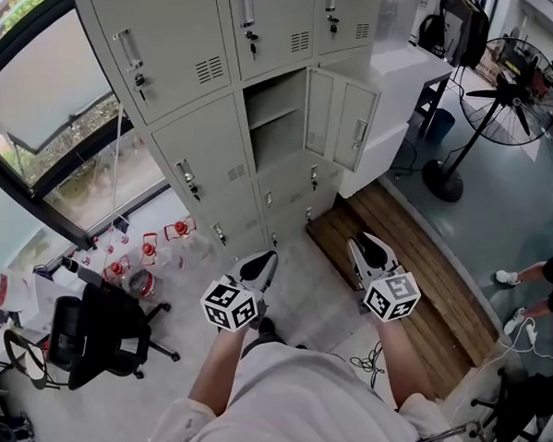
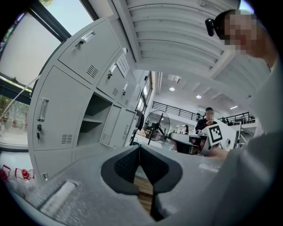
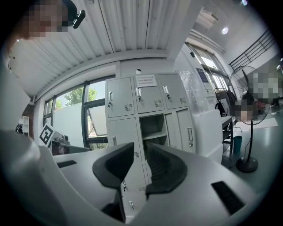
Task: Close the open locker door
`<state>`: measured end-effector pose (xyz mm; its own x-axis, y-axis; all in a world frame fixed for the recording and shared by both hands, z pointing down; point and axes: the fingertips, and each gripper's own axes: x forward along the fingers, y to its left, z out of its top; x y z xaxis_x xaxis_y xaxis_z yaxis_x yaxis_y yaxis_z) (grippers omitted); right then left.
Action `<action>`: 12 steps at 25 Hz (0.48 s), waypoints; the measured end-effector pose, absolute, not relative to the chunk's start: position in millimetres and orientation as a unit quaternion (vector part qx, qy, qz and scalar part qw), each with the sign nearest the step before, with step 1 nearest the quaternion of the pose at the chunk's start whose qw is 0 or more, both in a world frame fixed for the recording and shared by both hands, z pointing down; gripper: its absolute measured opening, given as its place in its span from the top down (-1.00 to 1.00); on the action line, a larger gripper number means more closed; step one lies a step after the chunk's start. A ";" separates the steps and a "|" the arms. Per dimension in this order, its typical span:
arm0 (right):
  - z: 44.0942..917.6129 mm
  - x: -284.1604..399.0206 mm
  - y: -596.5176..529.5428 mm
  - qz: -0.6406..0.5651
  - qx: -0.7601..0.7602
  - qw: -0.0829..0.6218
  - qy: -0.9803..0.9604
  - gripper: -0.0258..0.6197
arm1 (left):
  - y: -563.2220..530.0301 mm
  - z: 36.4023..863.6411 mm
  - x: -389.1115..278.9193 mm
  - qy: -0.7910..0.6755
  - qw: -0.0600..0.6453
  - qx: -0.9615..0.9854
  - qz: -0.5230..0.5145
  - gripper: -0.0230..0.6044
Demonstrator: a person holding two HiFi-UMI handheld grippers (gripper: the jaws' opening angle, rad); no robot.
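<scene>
A grey locker bank (image 1: 196, 90) stands ahead of me. One middle compartment (image 1: 275, 114) is open, and its door (image 1: 343, 118) swings out to the right. Both grippers hang low, well short of the lockers. My left gripper (image 1: 263, 268) has its jaws shut, with nothing between them. My right gripper (image 1: 369, 254) is open, a gap showing between its dark pads, and holds nothing. The left gripper view has the open door (image 2: 117, 128) beyond the left gripper (image 2: 139, 151). In the right gripper view the door (image 3: 183, 132) stands right of the compartment (image 3: 152, 128), above the right gripper (image 3: 140, 153).
A standing fan (image 1: 515, 101) is at the right. A white cabinet (image 1: 408, 88) stands beside the open door. A wooden platform (image 1: 419, 291) lies under my right side. A black office chair (image 1: 97, 331) and red-capped bottles (image 1: 149, 254) sit at the left. A person's shoe (image 1: 508, 276) shows far right.
</scene>
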<state>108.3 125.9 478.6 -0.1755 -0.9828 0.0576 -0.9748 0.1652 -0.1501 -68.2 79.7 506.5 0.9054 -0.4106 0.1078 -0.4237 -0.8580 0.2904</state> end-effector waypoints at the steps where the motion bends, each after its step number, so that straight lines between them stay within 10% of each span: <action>1: 479.2 110.5 123.7 -0.077 -0.643 0.028 0.762 0.67 | 77.9 506.6 -66.4 -0.215 0.155 0.964 0.022 0.88; 12: 488.9 125.5 69.2 -0.086 -0.658 0.028 0.747 0.67 | 16.9 507.3 -44.5 -0.190 0.152 0.970 0.021 0.88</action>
